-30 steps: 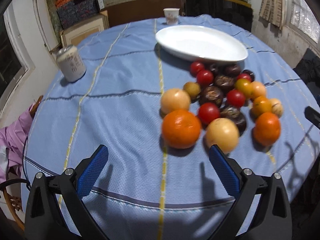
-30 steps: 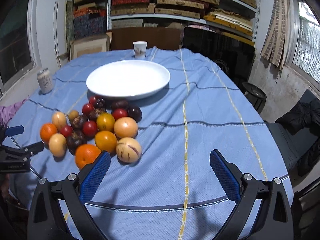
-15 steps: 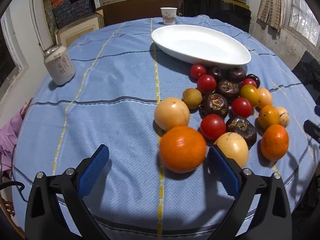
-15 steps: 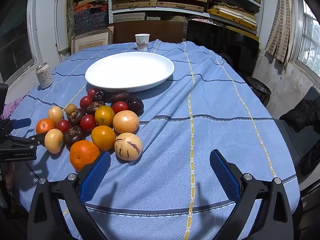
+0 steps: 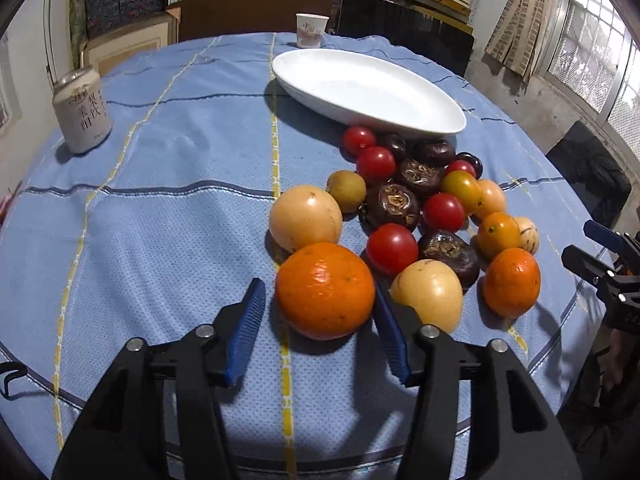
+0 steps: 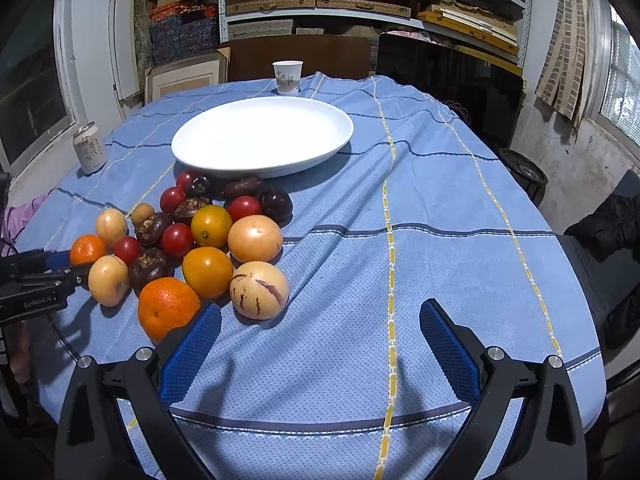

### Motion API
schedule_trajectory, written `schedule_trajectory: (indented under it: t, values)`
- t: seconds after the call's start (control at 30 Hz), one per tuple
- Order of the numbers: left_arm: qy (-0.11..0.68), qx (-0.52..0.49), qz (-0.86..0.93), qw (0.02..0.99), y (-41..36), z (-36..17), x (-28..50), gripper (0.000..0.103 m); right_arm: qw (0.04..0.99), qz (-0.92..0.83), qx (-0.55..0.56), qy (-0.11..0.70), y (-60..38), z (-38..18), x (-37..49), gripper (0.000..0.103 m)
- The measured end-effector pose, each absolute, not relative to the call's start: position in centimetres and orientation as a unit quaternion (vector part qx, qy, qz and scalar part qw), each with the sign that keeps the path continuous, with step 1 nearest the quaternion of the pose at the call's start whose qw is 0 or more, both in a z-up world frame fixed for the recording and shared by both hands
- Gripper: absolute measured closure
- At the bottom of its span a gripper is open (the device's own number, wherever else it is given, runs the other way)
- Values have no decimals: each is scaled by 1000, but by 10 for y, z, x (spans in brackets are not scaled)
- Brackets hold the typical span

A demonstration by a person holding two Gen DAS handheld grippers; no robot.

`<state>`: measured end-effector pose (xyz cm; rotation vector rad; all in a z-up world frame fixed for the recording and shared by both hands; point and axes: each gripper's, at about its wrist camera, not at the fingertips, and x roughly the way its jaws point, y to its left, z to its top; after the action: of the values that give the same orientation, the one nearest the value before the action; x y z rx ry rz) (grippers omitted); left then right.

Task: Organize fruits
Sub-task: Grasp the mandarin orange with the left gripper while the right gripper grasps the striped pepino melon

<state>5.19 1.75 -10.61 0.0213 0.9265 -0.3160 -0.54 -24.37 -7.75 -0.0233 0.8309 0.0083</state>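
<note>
Left gripper (image 5: 320,300): jaws closing around the near orange (image 5: 325,290), right pad at its skin, a sliver of gap at the left pad; orange sits on the tabletop (image 5: 160,220) at the near edge of the fruit pile (image 5: 420,208). A pale fruit (image 5: 428,294) crowds the right jaw; another pale fruit (image 5: 305,218) touches the orange behind. Right gripper (image 6: 320,328): jaws spread, nothing between; left pad covers part of a second orange (image 6: 166,306). Plate (image 6: 264,136) lies behind the pile. Can (image 5: 82,112) far left, cup (image 5: 311,30) at the far edge. Bare cloth left of the pile.
</note>
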Motion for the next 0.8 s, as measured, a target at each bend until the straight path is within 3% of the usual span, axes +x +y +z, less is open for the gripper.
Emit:
schedule_trajectory:
  t: [0.3, 0.8]
  values:
    - [426, -8, -130, 895, 35, -98, 45, 58, 910, 32, -13, 413, -238, -90, 4, 4]
    - [434, 2, -128, 892, 33, -105, 43, 58, 886, 93, -72, 448, -209, -107, 32, 52]
